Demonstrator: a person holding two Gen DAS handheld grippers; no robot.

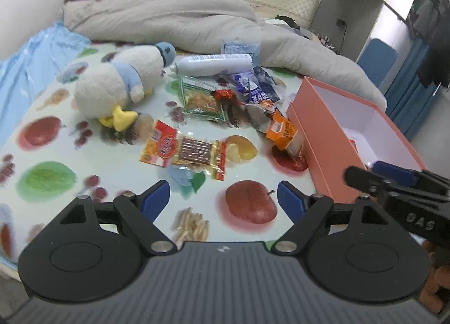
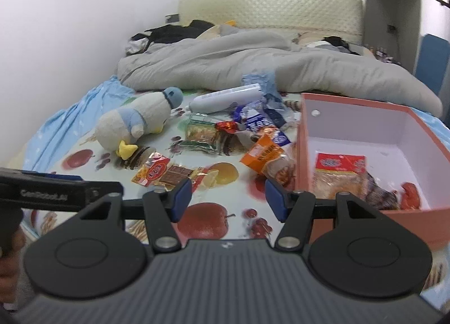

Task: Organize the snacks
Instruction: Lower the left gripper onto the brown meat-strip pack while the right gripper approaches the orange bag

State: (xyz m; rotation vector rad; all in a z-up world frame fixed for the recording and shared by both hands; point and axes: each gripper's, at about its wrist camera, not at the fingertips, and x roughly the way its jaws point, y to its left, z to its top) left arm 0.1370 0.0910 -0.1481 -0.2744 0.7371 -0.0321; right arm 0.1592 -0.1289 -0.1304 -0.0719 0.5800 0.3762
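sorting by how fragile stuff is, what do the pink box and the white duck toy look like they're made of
The pink rectangular open-top box looks like matte cardboard: thin straight walls, crisp corners, plain white inside. The white and blue duck-shaped plush toy looks like soft pile fabric, probably stuffed: fuzzy surface, rounded body sagging on the sheet.

The left gripper (image 1: 223, 200) is showing black linkage arms, silver pivot screws, blue pads (image 1: 156, 197) and a ribbed grey body with a small logo at 12 o'clock. The right gripper (image 2: 228, 199) is looking identical, blue pads (image 2: 182, 197) included. White lettering is showing on each black side; bare fingers are peeking in at 4 o'clock.
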